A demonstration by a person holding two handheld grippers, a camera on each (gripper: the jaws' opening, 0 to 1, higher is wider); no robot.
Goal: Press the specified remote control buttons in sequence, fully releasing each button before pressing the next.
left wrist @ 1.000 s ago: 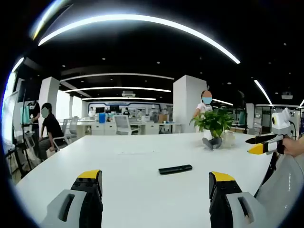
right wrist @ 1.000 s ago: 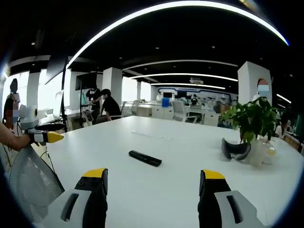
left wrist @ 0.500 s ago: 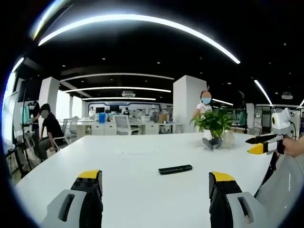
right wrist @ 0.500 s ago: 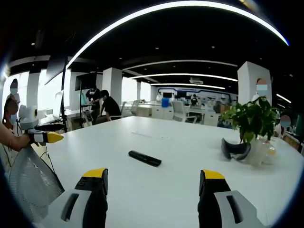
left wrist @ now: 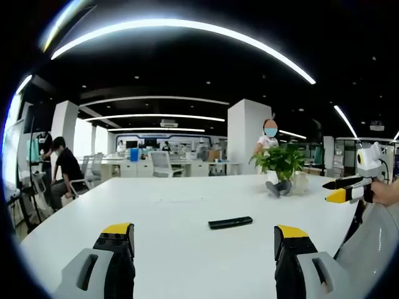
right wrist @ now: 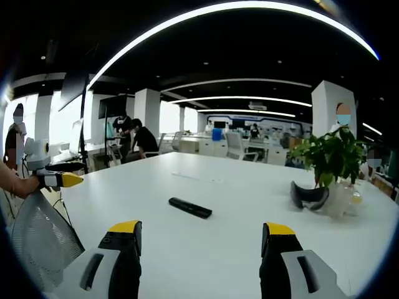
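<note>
A black remote control (left wrist: 230, 222) lies flat on the white table (left wrist: 174, 215), out beyond my left gripper (left wrist: 205, 240), which is open and holds nothing. In the right gripper view the same remote (right wrist: 190, 207) lies ahead and a little left of my right gripper (right wrist: 202, 237), also open with nothing between its yellow-tipped jaws. Both grippers hover well short of the remote. The right gripper (left wrist: 340, 192) shows at the right edge of the left gripper view, and the left gripper (right wrist: 62, 179) at the left edge of the right gripper view, each held by a hand.
A potted green plant (right wrist: 331, 161) with a dark curved object (right wrist: 309, 195) at its base stands on the table's far right. A mesh chair back (right wrist: 37, 233) sits at the near left. People sit and stand in the office behind (left wrist: 65, 171).
</note>
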